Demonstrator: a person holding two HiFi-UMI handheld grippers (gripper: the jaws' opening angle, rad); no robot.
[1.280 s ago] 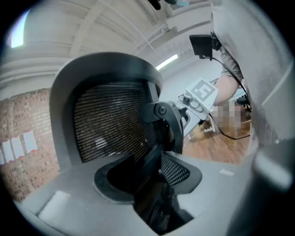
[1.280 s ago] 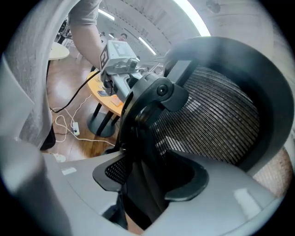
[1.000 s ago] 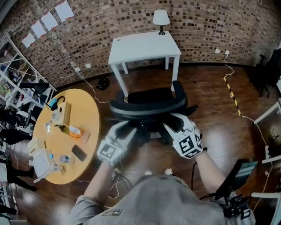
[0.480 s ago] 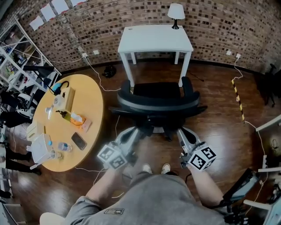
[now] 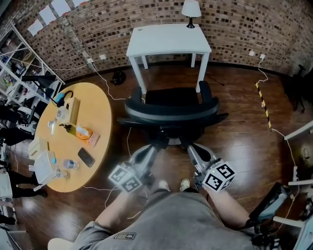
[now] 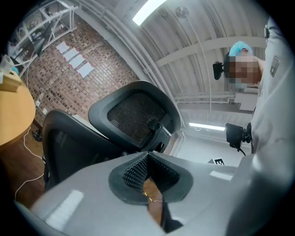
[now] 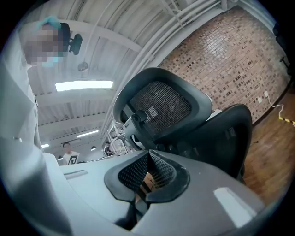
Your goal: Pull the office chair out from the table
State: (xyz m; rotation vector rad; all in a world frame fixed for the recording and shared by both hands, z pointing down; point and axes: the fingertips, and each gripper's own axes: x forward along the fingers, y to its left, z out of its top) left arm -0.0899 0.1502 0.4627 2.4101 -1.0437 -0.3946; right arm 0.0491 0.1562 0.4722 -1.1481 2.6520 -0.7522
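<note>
The black office chair stands on the wood floor just in front of the white table, its curved backrest towards me. My left gripper and right gripper are both shut and hold nothing. They hang side by side a short way behind the backrest, apart from it. The left gripper view has the shut left gripper low in front, with the chair's mesh headrest ahead. In the right gripper view the right gripper is likewise pressed together below the headrest.
A round yellow table with a phone, a bottle and boxes stands close on the left. Cables lie on the floor by it. Metal shelves line the far left. A lamp stands on the white table. Yellow-black tape crosses the floor at right.
Both grippers were open at the chair's backrest a second ago. They have since let go, closed, rolled and drawn back towards me.
</note>
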